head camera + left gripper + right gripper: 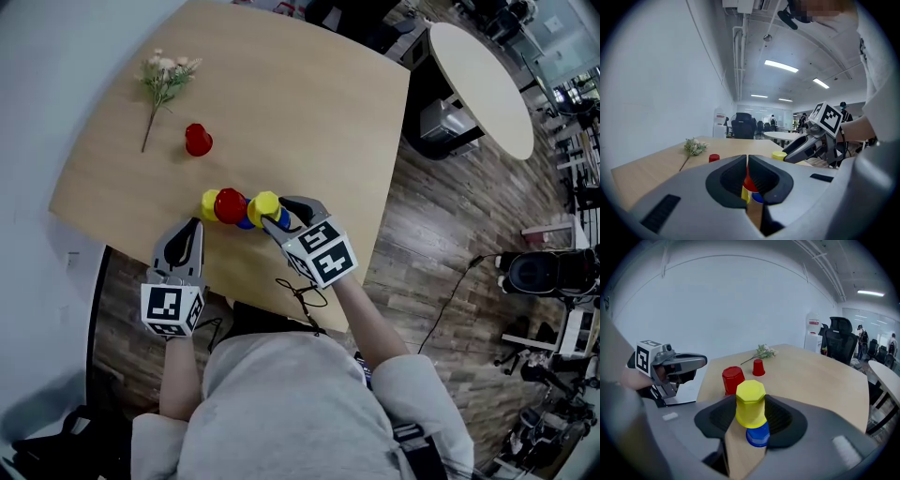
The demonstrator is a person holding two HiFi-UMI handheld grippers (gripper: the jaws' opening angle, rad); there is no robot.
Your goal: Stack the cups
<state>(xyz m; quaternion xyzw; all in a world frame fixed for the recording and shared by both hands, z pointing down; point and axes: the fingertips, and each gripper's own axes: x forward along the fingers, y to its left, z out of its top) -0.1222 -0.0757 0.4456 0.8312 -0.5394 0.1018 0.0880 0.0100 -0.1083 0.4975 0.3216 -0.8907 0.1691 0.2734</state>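
An upside-down yellow cup (750, 405) sits between the jaws of my right gripper (751, 414), which is shut on it. It rests over a blue cup (758, 434) on the wooden table (300, 103). In the head view this yellow cup (263, 205) is at the right end of a cluster with a red cup (230, 205) and another yellow cup (208, 204). My left gripper (192, 227) is shut and empty, just short of the cluster's left side. A small red cup (198, 140) stands alone farther back.
A flower sprig (165, 80) lies at the table's far left corner. The table's near edge (281, 309) runs just under both grippers. Wood floor, a round white table (483, 84) and office gear lie to the right. A white wall borders the left.
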